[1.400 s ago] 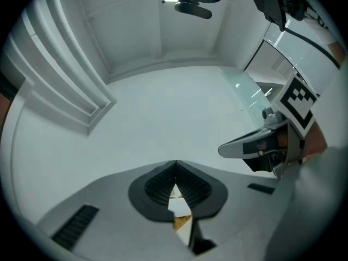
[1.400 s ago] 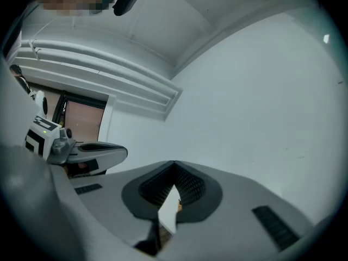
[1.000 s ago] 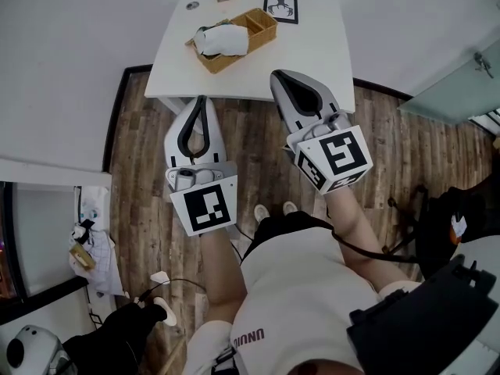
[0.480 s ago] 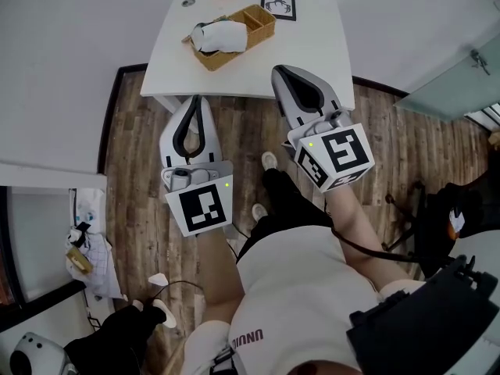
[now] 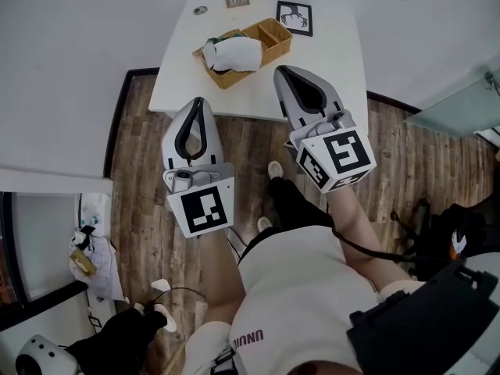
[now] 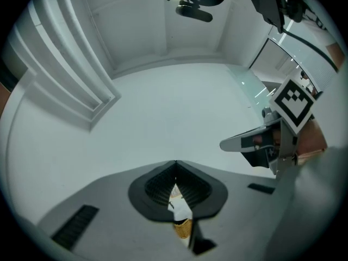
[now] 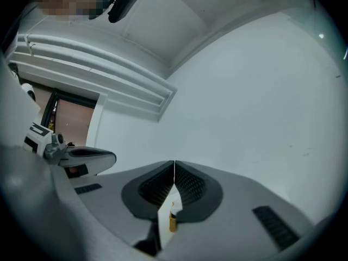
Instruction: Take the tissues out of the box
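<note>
Left gripper point(image 5: 197, 100): jaws pressed together with nothing between them; its tip sits at the near edge of the surface point(image 5: 336, 69).
Right gripper point(image 5: 280, 69): also closed and empty; its tip is already over the surface, near the box's right end.
Direction to the target: the tissues point(image 5: 233, 55) lie ahead of both grippers, between their two lines of aim (forward-right of the left one, forward-left of the right one).
Box point(image 5: 275, 36): woven, and its long axis runs across the person, tilted so the right end is farther away. The white tissues fill the left compartment and bulge above the rim; the right compartment looks bare.
Nearer hand: judged about even. The right is closer to the box, the left no farther from the tissues.
Hard to make out: height above the box cannot be read from overhead. Both gripper views mostly face the wall, with only a sliver of wicker under the jaws. I cannot tell whether the tissues are loose or in a pack.
</note>
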### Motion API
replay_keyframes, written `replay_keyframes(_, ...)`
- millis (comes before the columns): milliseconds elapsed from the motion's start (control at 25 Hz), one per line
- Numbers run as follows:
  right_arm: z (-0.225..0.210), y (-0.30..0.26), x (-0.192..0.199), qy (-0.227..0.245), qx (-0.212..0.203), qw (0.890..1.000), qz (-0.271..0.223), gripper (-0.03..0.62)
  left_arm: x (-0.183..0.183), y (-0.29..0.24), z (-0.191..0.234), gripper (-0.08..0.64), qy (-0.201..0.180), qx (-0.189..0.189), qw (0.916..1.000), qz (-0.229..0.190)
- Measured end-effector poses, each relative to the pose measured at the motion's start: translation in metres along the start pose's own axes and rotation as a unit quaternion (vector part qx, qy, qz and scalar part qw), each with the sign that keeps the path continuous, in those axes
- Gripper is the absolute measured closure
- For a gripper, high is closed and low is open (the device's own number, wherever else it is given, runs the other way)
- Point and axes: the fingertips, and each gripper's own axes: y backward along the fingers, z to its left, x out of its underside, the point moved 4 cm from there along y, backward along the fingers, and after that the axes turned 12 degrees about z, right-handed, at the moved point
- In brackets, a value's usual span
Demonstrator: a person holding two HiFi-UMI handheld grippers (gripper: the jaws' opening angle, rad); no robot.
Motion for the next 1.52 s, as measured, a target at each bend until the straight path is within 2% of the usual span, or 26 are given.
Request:
replay_keyframes(800, -0.085, -0.127, -0.027, -0.002, -0.048, 0.999, 0.0, 0.572, -0.006, -0.129, 0.033, 0.546, -0.001, -0.056, 0.9982, 0.022)
replay_keyframes(1240, -0.115, -0.173, -0.03, 0.007, -0.087, 0.996, 0.005, 0.572, 0.001, -0.173, 0.041, 0.546, 0.005, -0.085, 0.9956, 0.038)
replay_keyframes(1520, -0.125, -0.185, -0.019, 0.0, -0.096, 0.995, 0.019, 0.572, 0.014, -0.183, 0.042, 0.546, 0.008, -0.09, 0.9941, 0.059)
